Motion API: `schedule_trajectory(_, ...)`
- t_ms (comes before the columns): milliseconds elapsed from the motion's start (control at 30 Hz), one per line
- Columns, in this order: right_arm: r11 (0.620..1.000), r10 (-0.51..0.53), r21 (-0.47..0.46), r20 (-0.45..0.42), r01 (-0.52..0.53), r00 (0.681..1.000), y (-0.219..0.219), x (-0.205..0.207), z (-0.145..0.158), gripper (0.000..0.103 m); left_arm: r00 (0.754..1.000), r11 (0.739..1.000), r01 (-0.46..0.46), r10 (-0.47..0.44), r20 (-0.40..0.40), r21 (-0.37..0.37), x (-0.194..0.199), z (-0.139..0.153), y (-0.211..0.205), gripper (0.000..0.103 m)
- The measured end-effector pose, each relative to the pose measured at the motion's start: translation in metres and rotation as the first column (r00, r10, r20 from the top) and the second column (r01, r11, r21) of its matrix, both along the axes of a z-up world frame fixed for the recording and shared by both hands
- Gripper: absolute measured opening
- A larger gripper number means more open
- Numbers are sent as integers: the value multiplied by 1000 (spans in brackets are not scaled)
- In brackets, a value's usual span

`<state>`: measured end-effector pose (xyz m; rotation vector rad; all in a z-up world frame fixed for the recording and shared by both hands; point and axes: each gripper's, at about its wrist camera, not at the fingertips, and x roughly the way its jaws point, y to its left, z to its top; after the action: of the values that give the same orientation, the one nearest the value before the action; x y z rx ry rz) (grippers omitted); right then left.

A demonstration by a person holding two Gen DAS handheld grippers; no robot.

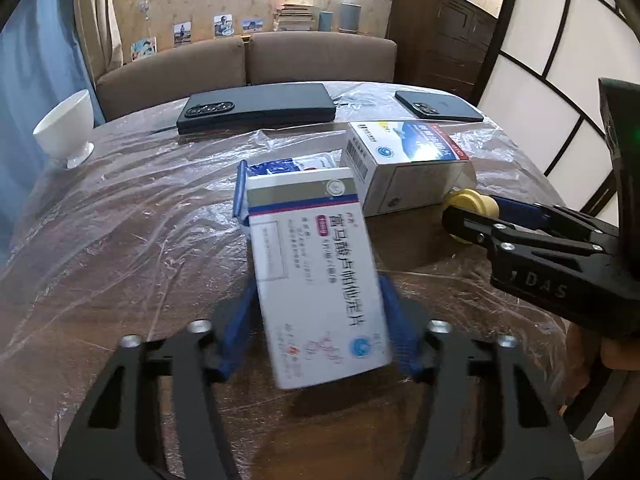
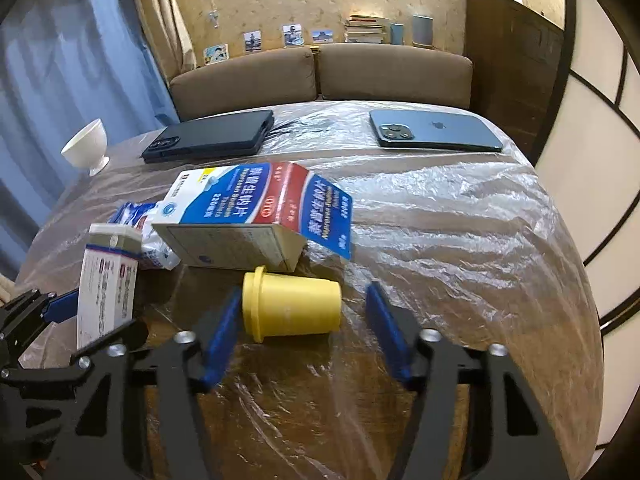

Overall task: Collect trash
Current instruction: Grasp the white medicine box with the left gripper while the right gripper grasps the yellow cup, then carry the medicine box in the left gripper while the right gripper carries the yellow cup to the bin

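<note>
From the left wrist view, the left gripper (image 1: 316, 286) is holding a white medicine box (image 1: 320, 240) with a red and blue stripe. Its blue pads (image 1: 234, 328) are pressing on the two long sides, and the box is tilting up and away from the gripper. Just beyond the box, a blue and white wrapper (image 1: 276, 168) is lying on the table's clear plastic cover (image 1: 140, 220). A larger tablet box (image 1: 408, 172) is lying beyond and to the right. Far ahead, a black phone (image 1: 260, 108) and a dark blue phone (image 1: 440, 106) are lying flat. A white bowl (image 1: 66, 128) is standing far to the left. At the right, the right gripper (image 1: 468, 220) is reaching in, with a yellow cup (image 1: 472, 202) at its tip.

From the right wrist view, the right gripper (image 2: 305, 292) is standing around the yellow cup (image 2: 292, 306), which is lying on its side between the pads. The left pad (image 2: 222, 328) is sitting at the cup's rim, and the right pad is standing a little apart from its base, so it is not clamping. The tablet box (image 2: 248, 208) is lying just ahead. To the left, the left gripper (image 2: 100, 320) is gripping the medicine box (image 2: 108, 280).
</note>
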<state>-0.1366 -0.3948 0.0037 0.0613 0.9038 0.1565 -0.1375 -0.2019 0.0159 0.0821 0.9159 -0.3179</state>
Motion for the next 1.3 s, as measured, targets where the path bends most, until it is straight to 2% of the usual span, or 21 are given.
schedule_trajectory(100, 1000, 9, -10, 14, -9, 1000, 4, -3, 2, 42, 1000, 1000, 7, -7, -2, -18, -2, 1, 1, 56)
schedule_trajectory(267, 999, 11, 32, 19, -12, 1000, 3, -11, 8, 42, 1000, 999, 2, -1, 5, -43, -7, 7, 7, 56)
schedule_trajectory(800, 996, 8, 84, 43, -12, 999, 11, -41, 28, 42, 1000, 998, 18, -17, 20, -64, -20, 18, 22, 54)
schedule_trajectory(1300, 992, 23, 122, 27, -26, 999, 25, -71, 31, 42, 999, 996, 36, -32, 42, -81, -42, 29, 41, 54)
